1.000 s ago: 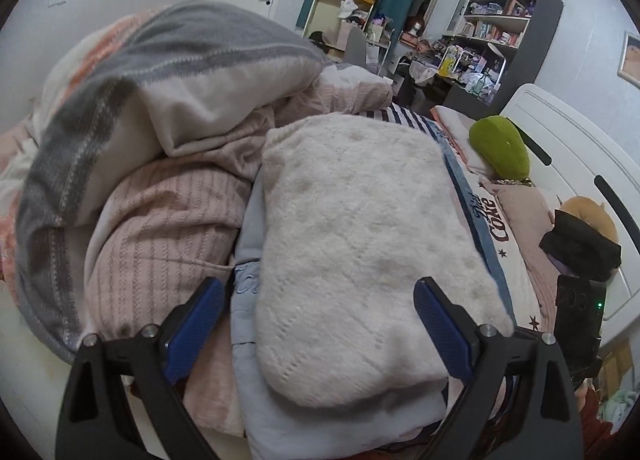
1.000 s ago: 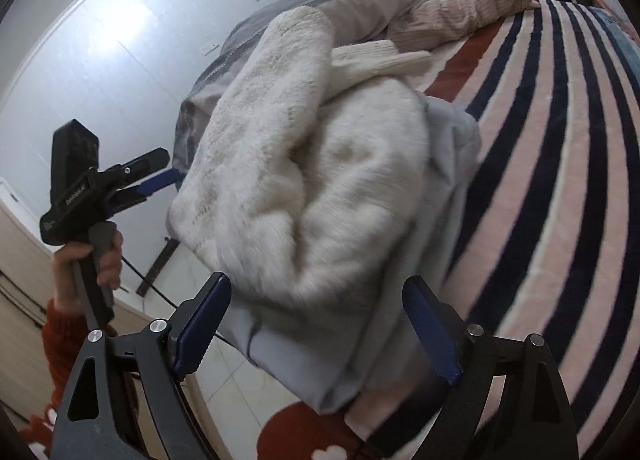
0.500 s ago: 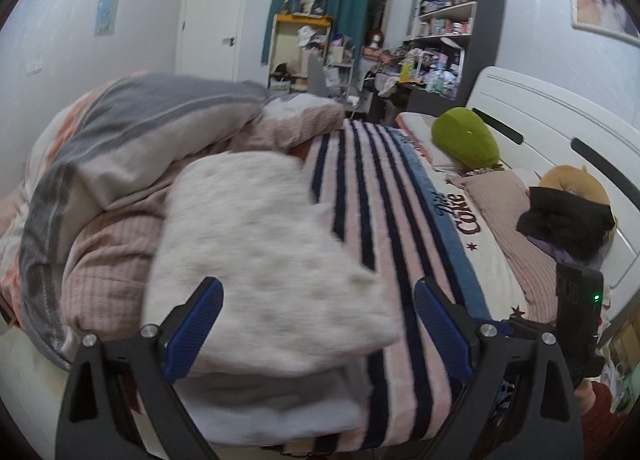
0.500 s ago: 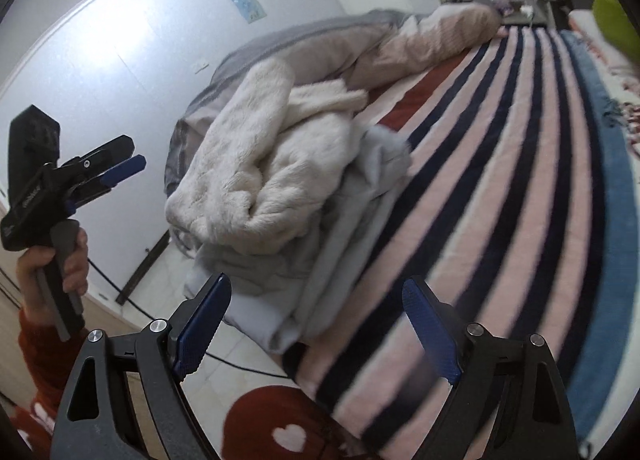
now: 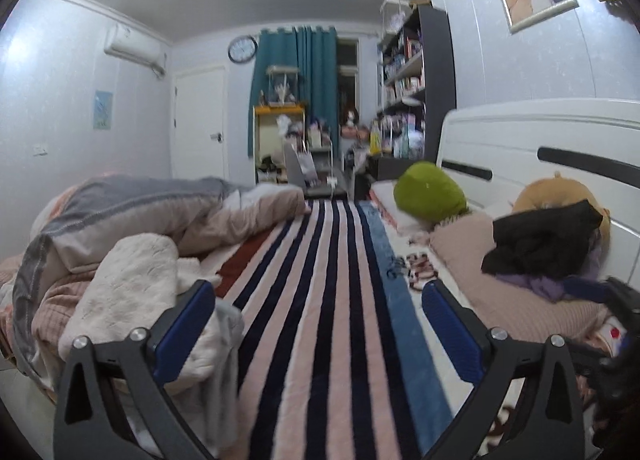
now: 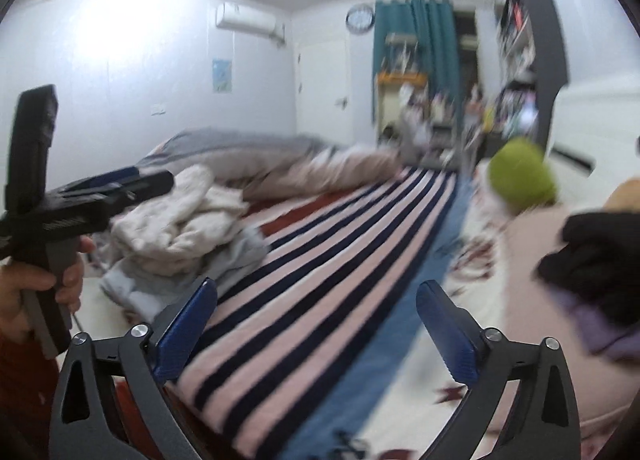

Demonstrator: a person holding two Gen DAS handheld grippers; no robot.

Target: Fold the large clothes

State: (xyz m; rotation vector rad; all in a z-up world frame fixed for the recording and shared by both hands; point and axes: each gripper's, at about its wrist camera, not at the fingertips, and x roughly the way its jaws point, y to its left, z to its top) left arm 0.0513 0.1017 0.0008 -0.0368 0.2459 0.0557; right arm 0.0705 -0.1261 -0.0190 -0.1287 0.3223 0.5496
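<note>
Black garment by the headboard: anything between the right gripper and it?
Nothing visible. The right gripper hangs open over the striped blanket; the black garment lies on the pink pillow off to its right, with only bare bedding between. The green plush sits farther back, off that path.

Both wrist views look low along the striped blanket (image 5: 320, 300) toward the teal curtain (image 5: 296, 91) — the left from the bed's near edge, centred. The right view, blurred, sits further right — catching the left gripper (image 6: 120, 183) side-on; both share the cream sweater (image 5: 128, 276).
</note>
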